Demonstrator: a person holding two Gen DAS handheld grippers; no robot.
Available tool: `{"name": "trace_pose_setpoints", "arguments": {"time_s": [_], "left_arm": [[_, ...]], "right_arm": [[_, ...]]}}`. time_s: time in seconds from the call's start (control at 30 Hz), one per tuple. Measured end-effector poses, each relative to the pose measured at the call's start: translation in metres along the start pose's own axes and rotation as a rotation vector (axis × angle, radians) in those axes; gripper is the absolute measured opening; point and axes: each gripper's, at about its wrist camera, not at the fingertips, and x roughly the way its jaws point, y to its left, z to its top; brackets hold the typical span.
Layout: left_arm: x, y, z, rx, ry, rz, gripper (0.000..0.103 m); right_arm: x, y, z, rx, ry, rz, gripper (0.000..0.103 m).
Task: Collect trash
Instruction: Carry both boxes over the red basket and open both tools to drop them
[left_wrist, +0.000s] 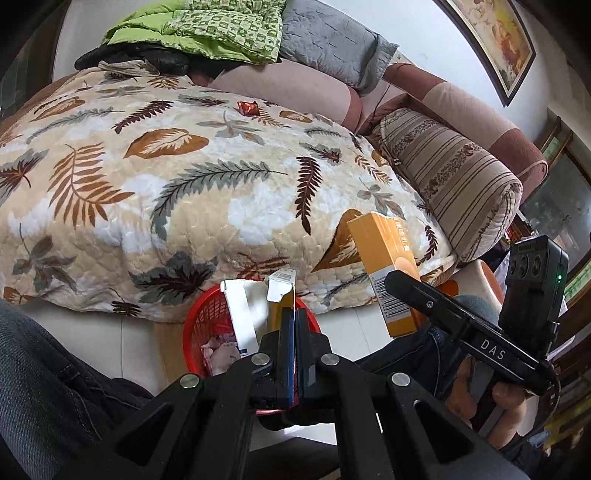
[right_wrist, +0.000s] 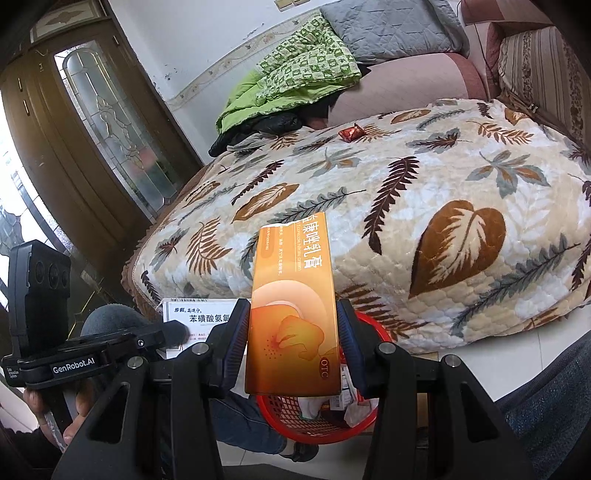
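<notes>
My right gripper (right_wrist: 291, 345) is shut on an orange medicine box (right_wrist: 293, 310), held upright above a red mesh basket (right_wrist: 314, 430) on the floor; the box also shows in the left wrist view (left_wrist: 386, 273). My left gripper (left_wrist: 294, 325) is shut on a flattened white and orange carton (left_wrist: 258, 306), held over the red basket (left_wrist: 195, 332); that carton shows in the right wrist view (right_wrist: 199, 317). Crumpled paper lies in the basket. A red foil wrapper (left_wrist: 248, 108) lies on the leaf-print blanket (left_wrist: 184, 192), far from both grippers; it also shows in the right wrist view (right_wrist: 351, 132).
The blanket covers a sofa seat right behind the basket. A striped bolster (left_wrist: 454, 184), a grey pillow (left_wrist: 332, 40) and a green quilt (left_wrist: 207, 29) lie on the sofa. A person's jeans-clad legs (left_wrist: 48, 369) flank the basket. A wooden door (right_wrist: 92, 122) stands at left.
</notes>
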Motion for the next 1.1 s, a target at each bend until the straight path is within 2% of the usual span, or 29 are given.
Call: {"name": "trace_pose_setpoints", "arguments": {"time_s": [0.73, 1.1], "left_arm": [[0.013, 0.002, -0.005, 0.016, 0.044, 0.036, 0.000], [0.018, 0.002, -0.007, 0.014, 0.065, 0.028, 0.000]], "right_arm": [[0.006, -0.004, -0.005, 0.021, 0.024, -0.019, 0.046], [0.008, -0.002, -0.006, 0.026, 0.029, -0.018, 0.046]]}}
